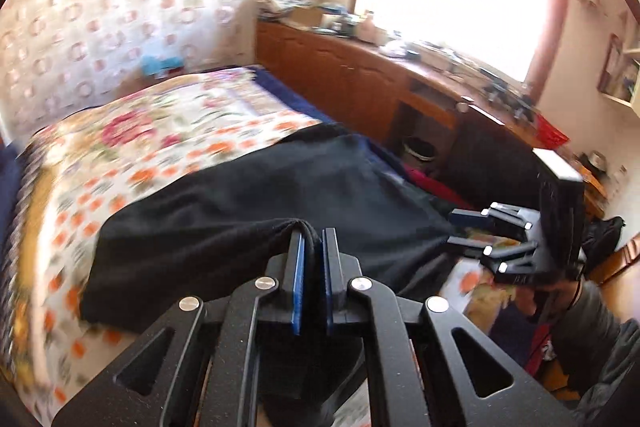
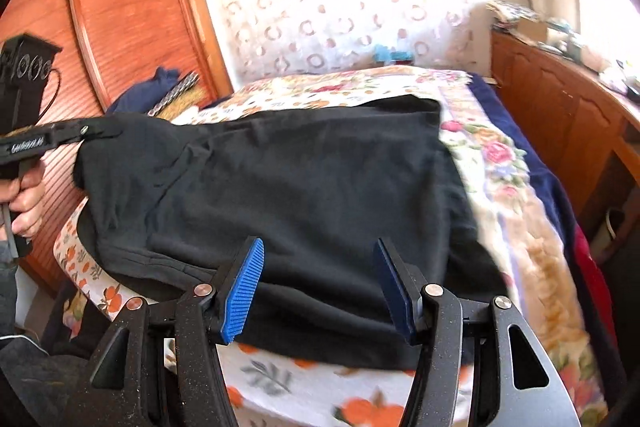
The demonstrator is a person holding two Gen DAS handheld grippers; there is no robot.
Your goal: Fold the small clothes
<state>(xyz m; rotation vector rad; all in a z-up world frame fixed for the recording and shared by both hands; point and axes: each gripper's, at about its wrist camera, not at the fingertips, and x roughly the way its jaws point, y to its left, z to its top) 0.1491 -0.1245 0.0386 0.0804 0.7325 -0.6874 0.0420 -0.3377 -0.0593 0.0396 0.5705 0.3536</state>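
While the left gripper [image 1: 314, 251] has its 2 blue-padded jaws pressed together on a bunched hem of the black knit garment [image 1: 240, 203], the step in hand looks like carrying that pinched edge across the cloth to make a fold. In the left wrist view the fabric rises as a small ridge between the pads and runs taut away from them, so the pinch seems firm. To fold cleanly, the person would do well to keep that hold low and travel straight over the garment, so the lifted layer lands flat instead of dragging the whole piece along the floral orange-and-white bedspread [image 1: 132, 163].

Nearest in the right wrist view, the right gripper [image 2: 320, 283] has its jaws standing well apart, with the near edge of the garment below and between them but not pinched. It appears ready to take the near corner; closing on 1 layer only, at the very edge, would likely give a matching hold.

Farther off, the garment lies spread across the bed, its far edge fairly straight near the middle of the bedspread. Beyond it stand the wooden cupboard [image 1: 340, 79] and the circle-patterned wall [image 2: 340, 7].
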